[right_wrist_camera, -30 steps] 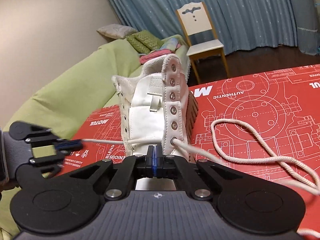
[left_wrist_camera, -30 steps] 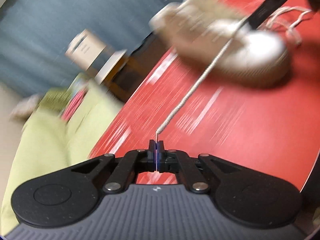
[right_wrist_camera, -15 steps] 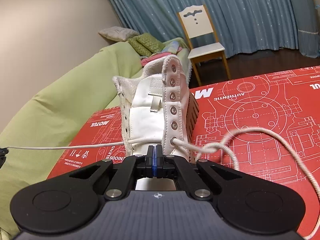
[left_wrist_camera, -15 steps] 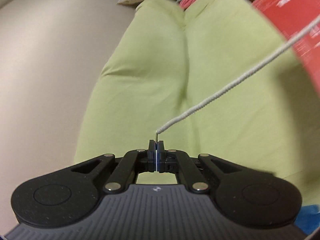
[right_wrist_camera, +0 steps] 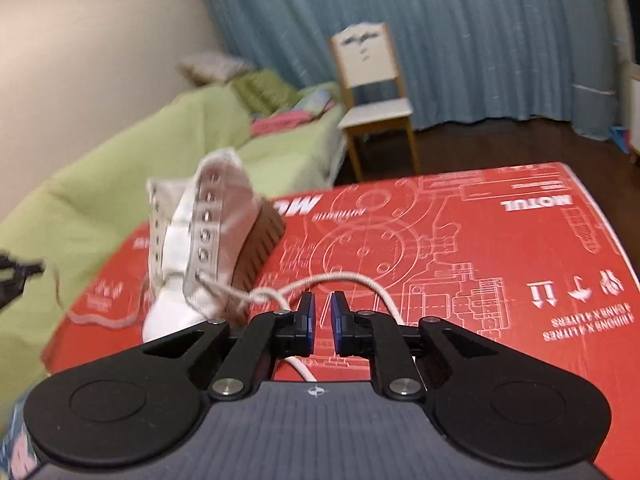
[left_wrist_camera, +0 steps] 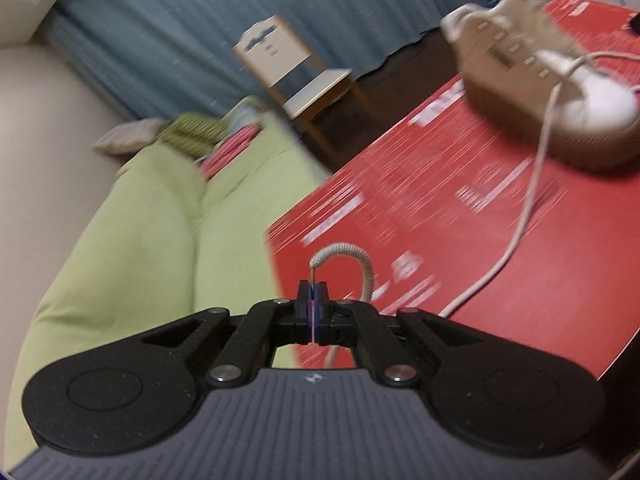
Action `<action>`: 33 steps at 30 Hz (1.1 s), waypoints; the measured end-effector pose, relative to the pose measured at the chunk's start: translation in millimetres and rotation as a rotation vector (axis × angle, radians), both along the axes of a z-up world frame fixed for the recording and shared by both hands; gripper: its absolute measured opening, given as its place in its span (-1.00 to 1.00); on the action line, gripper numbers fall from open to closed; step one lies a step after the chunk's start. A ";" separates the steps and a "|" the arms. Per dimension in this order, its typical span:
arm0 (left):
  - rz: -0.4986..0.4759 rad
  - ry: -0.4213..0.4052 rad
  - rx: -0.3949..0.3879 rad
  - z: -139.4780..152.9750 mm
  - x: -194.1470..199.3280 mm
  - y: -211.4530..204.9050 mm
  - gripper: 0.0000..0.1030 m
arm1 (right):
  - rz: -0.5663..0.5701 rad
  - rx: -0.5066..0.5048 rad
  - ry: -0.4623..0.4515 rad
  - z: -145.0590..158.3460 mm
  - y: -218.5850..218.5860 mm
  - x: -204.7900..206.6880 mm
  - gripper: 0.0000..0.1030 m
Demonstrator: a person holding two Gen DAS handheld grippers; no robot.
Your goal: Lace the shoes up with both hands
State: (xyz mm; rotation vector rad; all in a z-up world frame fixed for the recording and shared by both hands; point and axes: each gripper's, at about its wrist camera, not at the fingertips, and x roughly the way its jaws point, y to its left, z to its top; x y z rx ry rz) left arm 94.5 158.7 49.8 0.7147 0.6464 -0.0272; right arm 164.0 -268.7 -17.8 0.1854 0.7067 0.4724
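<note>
In the right wrist view, blue-grey curtains [right_wrist_camera: 460,40] fill the upper right, a white-seated wooden chair [right_wrist_camera: 374,92] stands centre top on dark floor [right_wrist_camera: 500,144], a green-covered sofa [right_wrist_camera: 120,160] with cushions [right_wrist_camera: 224,70] lies left under a beige wall [right_wrist_camera: 88,40].

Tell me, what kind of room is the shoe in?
It looks like a room in someone's home, maybe a living room or bedroom. There are long blue curtains, a little wooden chair, and something soft under a green cover with cushions. The shoe sits on a red mat.
</note>
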 end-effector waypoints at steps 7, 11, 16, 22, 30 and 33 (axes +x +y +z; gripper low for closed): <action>-0.073 0.039 -0.009 -11.9 -1.3 -36.4 -1.00 | 0.168 -0.047 0.060 -24.2 43.4 37.9 -0.72; -0.077 0.045 0.015 -14.4 -7.4 -38.0 -1.00 | 0.180 -0.123 0.083 -34.6 57.5 48.0 -0.82; -0.057 0.046 0.025 -15.4 -8.8 -36.0 -1.00 | 0.117 -0.189 0.016 -18.2 33.2 38.1 -0.95; -0.064 0.047 0.008 -18.6 -10.2 -39.5 -1.00 | 0.001 -0.316 0.037 -4.3 -24.5 23.8 -0.83; -0.094 0.047 0.010 -19.3 -10.4 -54.4 -1.00 | -0.032 -0.398 0.045 -0.9 -50.3 9.6 -0.80; -0.093 0.045 0.009 -19.2 -9.5 -56.4 -1.00 | -0.048 -0.470 0.059 -0.5 -54.2 17.2 -0.77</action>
